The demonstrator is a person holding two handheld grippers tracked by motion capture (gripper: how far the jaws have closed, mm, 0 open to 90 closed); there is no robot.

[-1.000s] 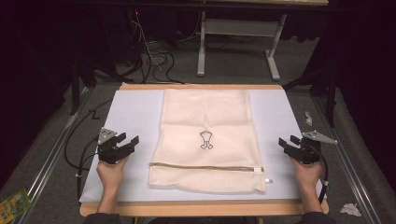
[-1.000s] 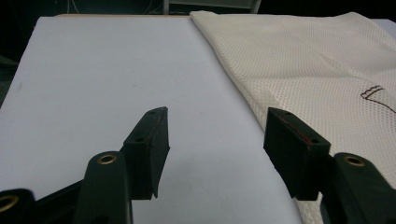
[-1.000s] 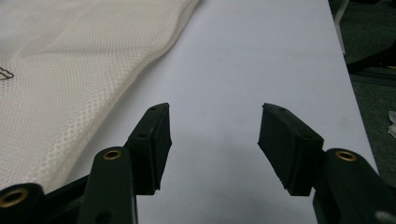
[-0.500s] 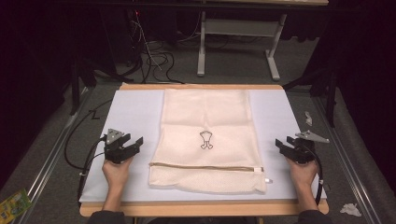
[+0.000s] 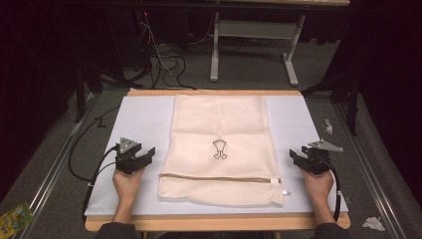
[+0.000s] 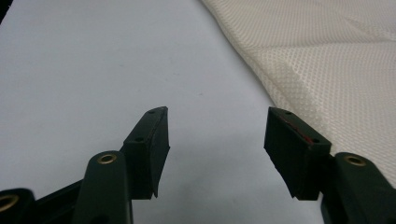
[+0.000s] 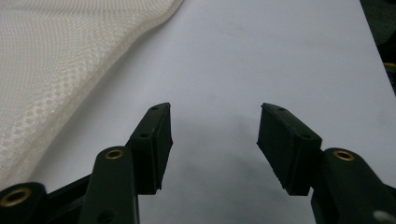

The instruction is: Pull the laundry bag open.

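Observation:
A cream mesh laundry bag (image 5: pixel 221 144) lies flat in the middle of the pale blue mat (image 5: pixel 139 119). It carries a small black emblem (image 5: pixel 219 149) and a brown zipper (image 5: pixel 219 178) near its front edge, with a white pull (image 5: pixel 285 192) at the right end. My left gripper (image 5: pixel 145 155) is open, low over the mat just left of the bag (image 6: pixel 336 60). My right gripper (image 5: pixel 297 157) is open too, to the right of the bag (image 7: pixel 60 60). Nothing sits between either pair of jaws.
The mat covers a wooden table (image 5: pixel 214 221) whose edges show at front and back. Cables (image 5: pixel 164 62) and a grey desk frame (image 5: pixel 254 45) stand on the floor beyond. A green packet (image 5: pixel 12 219) lies on the floor at left, crumpled white bits (image 5: pixel 373 223) at right.
Both hands have slid slightly inward toward the bag's sides and a little forward. The bag has not moved and both grippers stay open.

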